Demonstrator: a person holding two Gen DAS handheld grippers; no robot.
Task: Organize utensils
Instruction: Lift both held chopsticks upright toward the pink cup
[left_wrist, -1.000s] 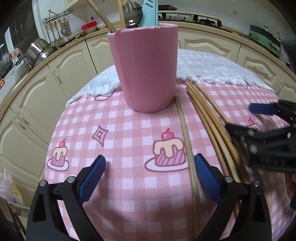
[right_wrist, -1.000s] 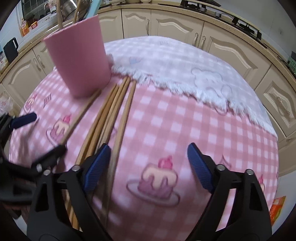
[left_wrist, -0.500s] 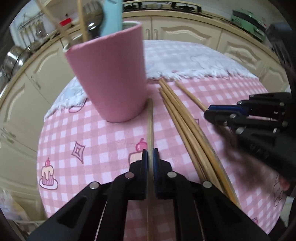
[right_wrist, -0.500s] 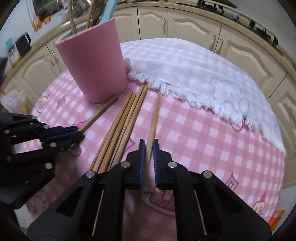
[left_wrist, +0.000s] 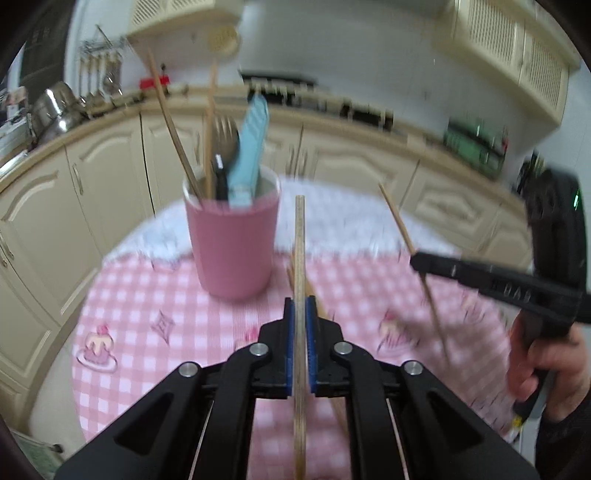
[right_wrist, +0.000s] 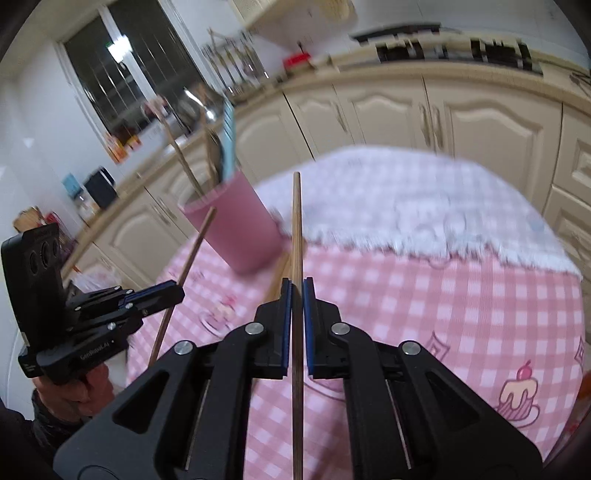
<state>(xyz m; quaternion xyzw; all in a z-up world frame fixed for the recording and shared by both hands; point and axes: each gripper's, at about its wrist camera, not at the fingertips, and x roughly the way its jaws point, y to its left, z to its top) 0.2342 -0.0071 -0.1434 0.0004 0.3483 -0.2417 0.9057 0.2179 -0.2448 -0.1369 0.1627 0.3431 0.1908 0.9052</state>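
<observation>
**Both grippers clamped on chopsticks above the table**

Cream cabinets (left_wrist: 110, 177) and a countertop curve behind the round table, which wears a pink checked cloth (right_wrist: 443, 295) with a white fringed cloth (right_wrist: 424, 199) over its far half.

The left gripper (left_wrist: 300, 317) has its blue pads closed tight on one wooden chopstick (left_wrist: 300, 240), held clear of the cloth with its tip just right of the pink cup (left_wrist: 232, 251). The right gripper (right_wrist: 297, 295) is likewise closed on a second chopstick (right_wrist: 296, 221), raised and pointing toward the cup.

The cup stands upright near the seam of the two cloths. It holds chopsticks, a fork and a light blue utensil (left_wrist: 249, 147).

More loose chopsticks (right_wrist: 279, 273) lie on the cloth beside the cup, mostly hidden behind the grippers; their number cannot be told. Motion blur softens both views.
</observation>
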